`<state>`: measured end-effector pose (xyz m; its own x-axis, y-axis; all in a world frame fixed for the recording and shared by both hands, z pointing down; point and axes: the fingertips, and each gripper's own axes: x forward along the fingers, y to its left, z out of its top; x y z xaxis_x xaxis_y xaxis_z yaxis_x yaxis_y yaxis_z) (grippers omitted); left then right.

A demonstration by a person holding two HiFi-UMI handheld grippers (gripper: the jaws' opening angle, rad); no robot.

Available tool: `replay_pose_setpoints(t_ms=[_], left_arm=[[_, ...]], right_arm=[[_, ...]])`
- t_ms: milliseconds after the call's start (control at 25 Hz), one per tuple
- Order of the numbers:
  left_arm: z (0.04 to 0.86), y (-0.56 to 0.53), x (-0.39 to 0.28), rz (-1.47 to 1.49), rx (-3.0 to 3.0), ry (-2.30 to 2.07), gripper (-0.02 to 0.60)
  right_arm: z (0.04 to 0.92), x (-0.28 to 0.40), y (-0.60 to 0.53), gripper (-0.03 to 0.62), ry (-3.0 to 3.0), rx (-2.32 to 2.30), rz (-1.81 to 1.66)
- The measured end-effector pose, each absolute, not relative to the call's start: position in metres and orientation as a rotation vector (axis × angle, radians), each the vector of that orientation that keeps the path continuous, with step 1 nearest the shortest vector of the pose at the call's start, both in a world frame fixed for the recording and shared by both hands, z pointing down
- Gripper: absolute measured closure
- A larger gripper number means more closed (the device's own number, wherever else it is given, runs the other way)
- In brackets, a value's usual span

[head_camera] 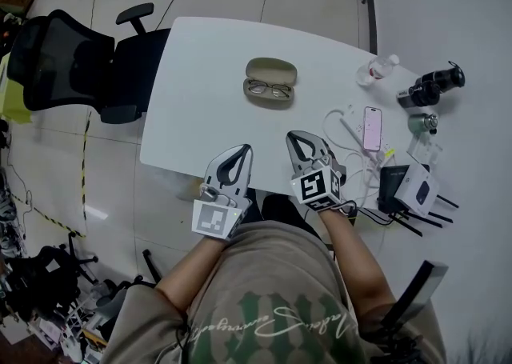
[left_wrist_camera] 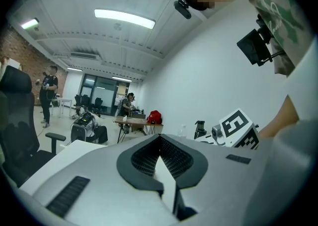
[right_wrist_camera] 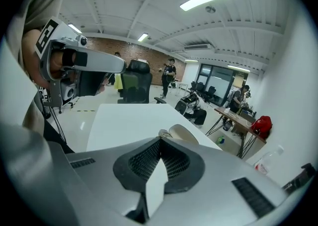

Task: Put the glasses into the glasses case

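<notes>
Head view: the open glasses case point(head_camera: 270, 71) sits mid-worktop point(head_camera: 200, 74), with the glasses point(head_camera: 268, 90) lying in its near half. Bare surface separates it from the left gripper point(head_camera: 240, 150) and right gripper point(head_camera: 301, 138) at the near edge (a phone point(head_camera: 372, 127) and cables crowd the right side).

Left gripper view: jaws closed together, holding nothing.

Right gripper view: jaws likewise closed and empty, the case just beyond their tips.
</notes>
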<state>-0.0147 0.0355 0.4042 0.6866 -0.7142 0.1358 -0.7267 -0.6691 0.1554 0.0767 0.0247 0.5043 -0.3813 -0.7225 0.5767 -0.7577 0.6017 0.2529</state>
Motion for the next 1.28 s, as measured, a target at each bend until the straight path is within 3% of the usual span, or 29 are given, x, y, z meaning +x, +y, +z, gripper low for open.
replay_pose_setpoints(t_ms=[600, 1280], left_arm=[[0.392, 0.073, 0.02, 0.128, 2.785, -1.166, 0.577], [0.384, 0.073, -0.008, 0.048, 2.781, -1.083, 0.577]], right_arm=[[0.485, 0.1, 0.057, 0.582, -2.274, 1.29, 0.112], [0.451, 0.088, 0.072, 0.582, -2.296, 1.532, 0.153]])
